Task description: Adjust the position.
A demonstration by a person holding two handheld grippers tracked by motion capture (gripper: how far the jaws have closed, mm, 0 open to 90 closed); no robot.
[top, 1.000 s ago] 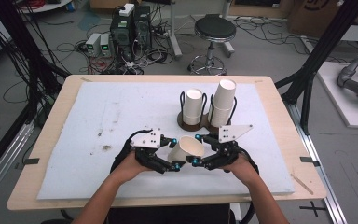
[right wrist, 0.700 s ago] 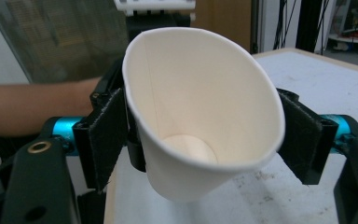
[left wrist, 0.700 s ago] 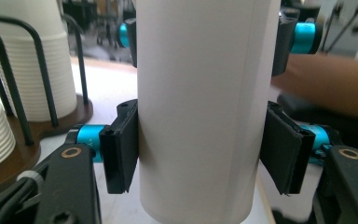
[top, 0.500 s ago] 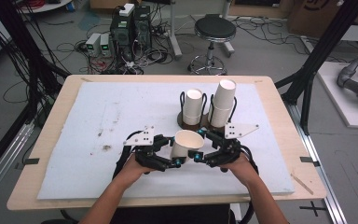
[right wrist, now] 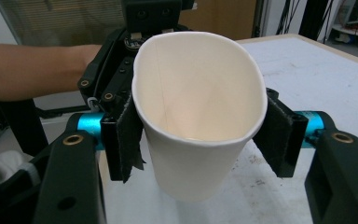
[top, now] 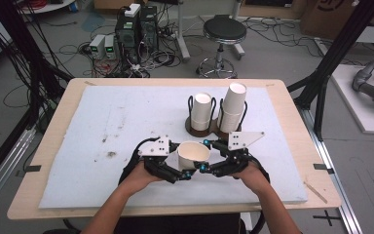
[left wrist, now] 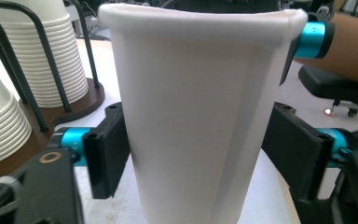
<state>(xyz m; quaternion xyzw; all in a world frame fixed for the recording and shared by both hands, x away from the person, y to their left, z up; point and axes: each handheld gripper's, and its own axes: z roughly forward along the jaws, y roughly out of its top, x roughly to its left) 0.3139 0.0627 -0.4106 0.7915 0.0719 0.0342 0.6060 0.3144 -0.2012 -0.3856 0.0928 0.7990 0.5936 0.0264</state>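
At table's near edge, your left gripper (top: 184, 174) and right gripper (top: 205, 168) both clamp one paper cup (top: 193, 154); two cup stacks (top: 202, 111) far.

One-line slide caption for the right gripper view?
Right gripper squeezes a white paper cup out of round above the white mat.

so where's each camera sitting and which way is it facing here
High view: above the person's side, looking forward and down on the table; forearms, left gripper and right gripper meet at the paper cup.
Left gripper view: on that gripper, along its jaws, cup wall between them.
Right gripper view: on that gripper, into the squeezed cup mouth.
Shared: the cup, clamped by both.
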